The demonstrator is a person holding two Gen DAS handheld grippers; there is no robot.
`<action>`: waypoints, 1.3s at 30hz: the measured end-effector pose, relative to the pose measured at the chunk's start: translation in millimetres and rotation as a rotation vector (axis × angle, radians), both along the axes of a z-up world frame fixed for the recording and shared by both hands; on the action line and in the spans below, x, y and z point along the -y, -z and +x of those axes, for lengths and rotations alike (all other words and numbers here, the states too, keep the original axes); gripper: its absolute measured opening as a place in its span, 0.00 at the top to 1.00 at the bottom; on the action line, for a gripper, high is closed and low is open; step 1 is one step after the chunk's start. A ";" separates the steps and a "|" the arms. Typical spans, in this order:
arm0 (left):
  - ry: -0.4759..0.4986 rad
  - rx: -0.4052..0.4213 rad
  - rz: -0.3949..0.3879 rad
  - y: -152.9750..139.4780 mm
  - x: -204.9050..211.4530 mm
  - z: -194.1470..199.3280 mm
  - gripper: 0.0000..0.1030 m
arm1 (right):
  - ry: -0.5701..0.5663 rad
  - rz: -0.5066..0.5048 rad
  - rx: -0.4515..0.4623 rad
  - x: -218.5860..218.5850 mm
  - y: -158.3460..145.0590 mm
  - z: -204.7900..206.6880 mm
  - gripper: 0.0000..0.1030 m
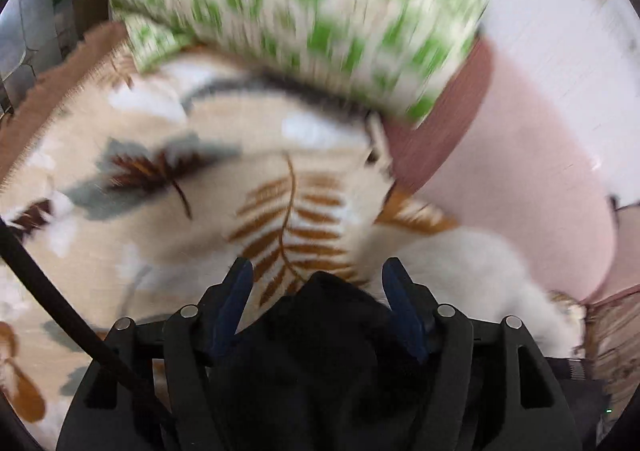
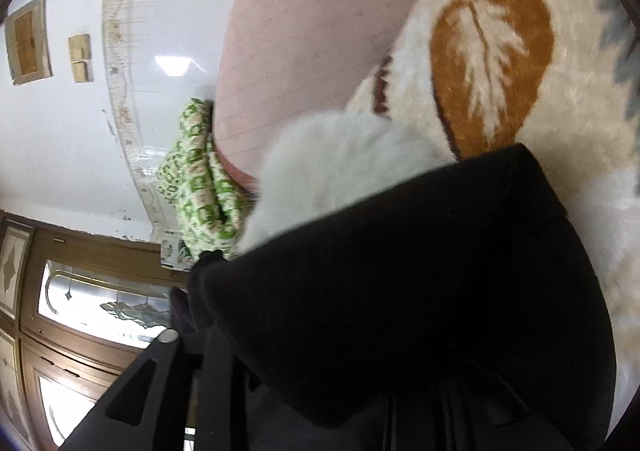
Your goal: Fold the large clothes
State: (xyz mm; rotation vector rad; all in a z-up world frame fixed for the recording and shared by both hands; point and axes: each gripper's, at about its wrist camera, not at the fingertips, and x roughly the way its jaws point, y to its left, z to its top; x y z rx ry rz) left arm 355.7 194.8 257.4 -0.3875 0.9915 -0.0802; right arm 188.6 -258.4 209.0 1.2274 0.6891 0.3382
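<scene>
Standing apart, the left gripper's [image 1: 318,279] blue fingers [image 1: 236,291] are flanking a bunched fold of the black garment [image 1: 320,351] without pressing it. The garment is draping over the right gripper, hiding its jaws, so I cannot tell their state. A leaf-patterned blanket [image 1: 160,191] is lying beneath, with a green-patterned pillow [image 1: 300,11] far behind.

The black garment [image 1: 324,331] is matt, soft cloth. Beneath it the leaf-patterned blanket [image 1: 160,155] looks plush and fuzzy — a deep fleece pile. The green-and-cream pillow [image 1: 304,11] is printed woven fabric, the white furry item [image 2: 332,155] fluffy. The left gripper [image 1: 318,283] is matt black plastic with dull metal pins — its pads dark blue.
</scene>
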 end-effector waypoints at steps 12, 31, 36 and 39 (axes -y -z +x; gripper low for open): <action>0.021 0.335 0.207 -86.8 -47.0 -204.5 0.20 | 0.204 -0.379 0.017 -26.9 -102.1 -90.6 0.00; -0.127 0.179 0.089 10.9 -128.6 -242.6 0.20 | -0.026 -0.966 -0.224 -228.3 -5.3 69.6 0.53; -0.136 0.197 0.115 4.8 -131.2 -241.6 0.20 | 0.016 -0.997 -0.246 -221.9 1.7 77.6 0.53; -0.140 0.202 0.116 2.6 -133.4 -242.5 0.20 | 0.028 -1.054 -0.234 -231.4 -11.0 67.0 0.52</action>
